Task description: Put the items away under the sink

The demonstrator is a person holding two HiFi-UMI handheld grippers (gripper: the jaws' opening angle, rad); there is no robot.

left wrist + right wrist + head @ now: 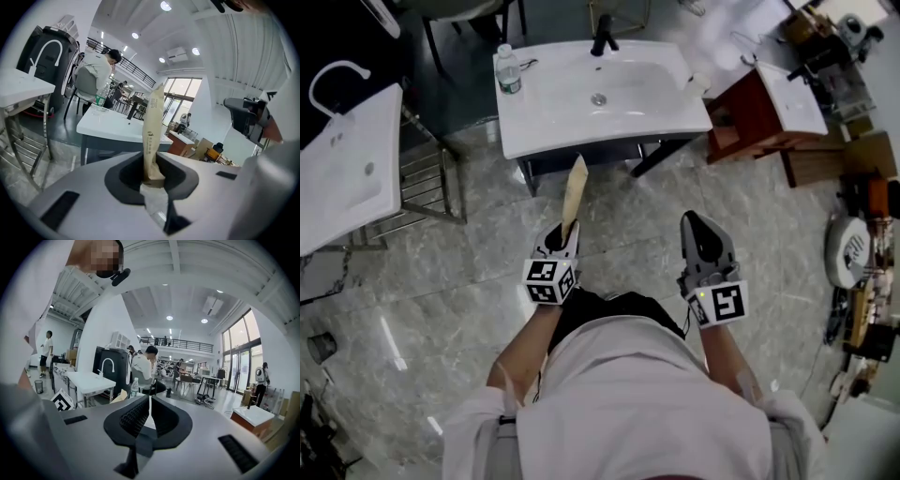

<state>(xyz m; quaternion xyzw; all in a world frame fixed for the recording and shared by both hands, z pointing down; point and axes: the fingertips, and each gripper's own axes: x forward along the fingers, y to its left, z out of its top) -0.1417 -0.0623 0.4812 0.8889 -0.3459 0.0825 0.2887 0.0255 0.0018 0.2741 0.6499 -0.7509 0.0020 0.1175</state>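
My left gripper [563, 235] is shut on a tall tan paper packet [573, 193], which stands up out of the jaws toward the sink. In the left gripper view the paper packet [152, 131] rises upright between the dark pads, with small print on it. My right gripper [701, 234] is held level beside it, jaws shut with nothing between them; the same right gripper [149, 416] shows only a thin slit. The white sink [600, 89] with a black tap [603, 36] stands on a dark frame just ahead. The space under it is mostly hidden.
A water bottle [508, 69] stands on the sink's left corner. A second white sink [347, 164] on a metal rack is at the left. A red-brown cabinet [764, 112] stands at the right, with cluttered tools along the right edge. The floor is grey marble tile.
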